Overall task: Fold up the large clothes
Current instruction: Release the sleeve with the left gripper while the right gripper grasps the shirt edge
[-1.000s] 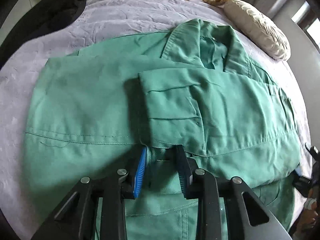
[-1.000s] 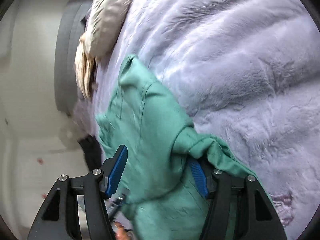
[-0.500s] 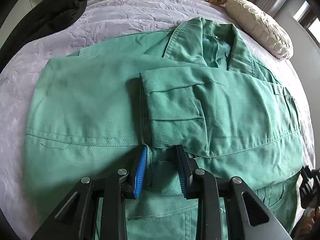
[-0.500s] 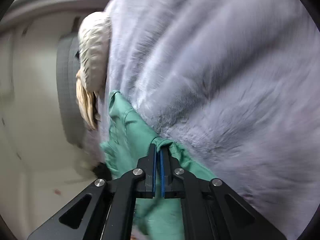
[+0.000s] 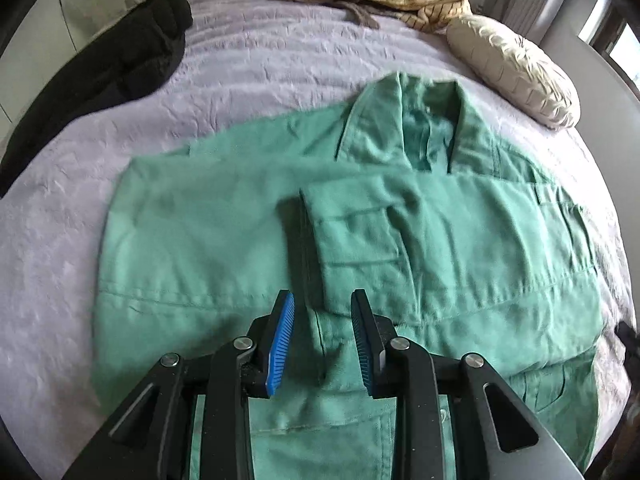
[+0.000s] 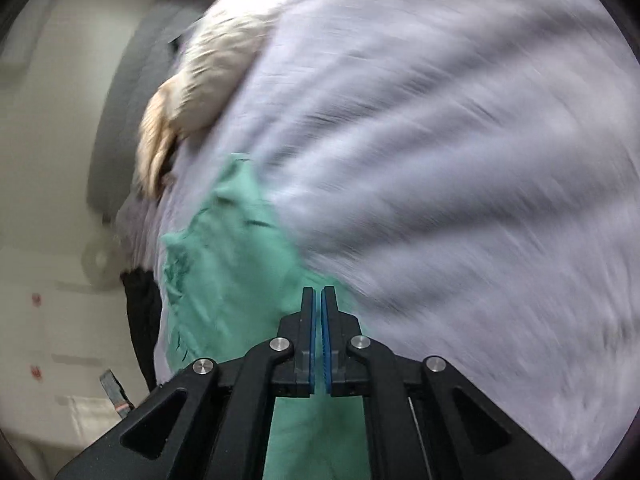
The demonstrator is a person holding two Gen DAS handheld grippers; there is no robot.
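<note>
Matte green twill jacket [image 5: 240, 248] – flat on crinkled lilac bedspread [image 5: 280, 68].

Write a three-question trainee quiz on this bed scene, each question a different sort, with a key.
1. True or false: the left gripper is open above the green jacket.
2. Multiple choice: the right gripper is A) wide open, B) shut, C) out of view.
3. Fill in: beyond the jacket's collar, a beige ____ lies on the bed.

Key: 1 true; 2 B, though whether the fabric is pinched cannot be told in the blurred view; 3 pillow.
</note>
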